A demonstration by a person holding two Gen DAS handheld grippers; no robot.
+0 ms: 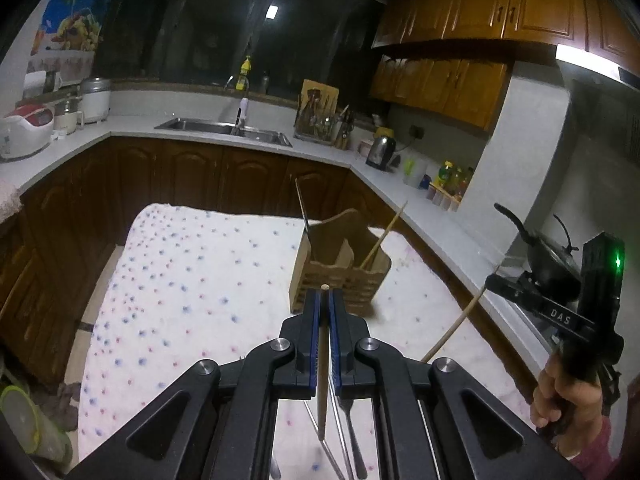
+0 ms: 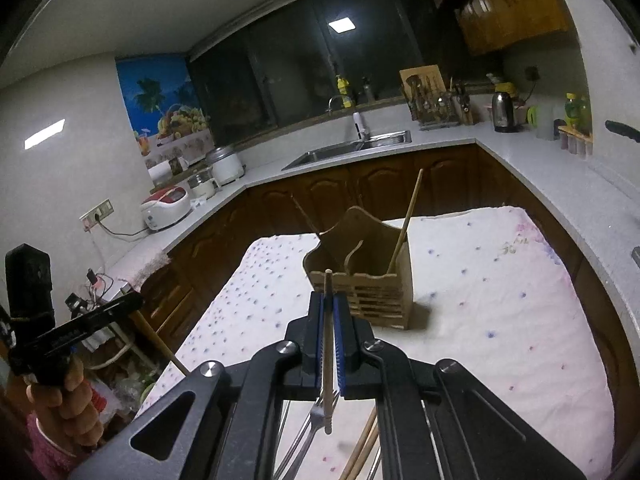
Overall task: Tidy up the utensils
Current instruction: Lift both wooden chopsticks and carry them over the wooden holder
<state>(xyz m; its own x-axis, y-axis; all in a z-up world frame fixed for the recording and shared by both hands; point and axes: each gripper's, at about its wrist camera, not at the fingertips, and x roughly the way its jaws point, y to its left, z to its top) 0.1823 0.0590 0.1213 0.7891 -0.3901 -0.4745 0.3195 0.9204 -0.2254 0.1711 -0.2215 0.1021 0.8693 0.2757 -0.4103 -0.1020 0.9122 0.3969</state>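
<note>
Left wrist view: left gripper [image 1: 325,300] clamped on chopstick [image 1: 323,364], right gripper [image 2: 329,306] likewise on its chopstick [image 2: 328,344]; judged light, stiff, slippery, best held mid-shaft.

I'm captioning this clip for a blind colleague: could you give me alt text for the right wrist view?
The right gripper, jaws shut on a wooden chopstick, points at a wooden utensil holder on a dotted cloth. One chopstick already leans in the holder; a fork lies below.
</note>
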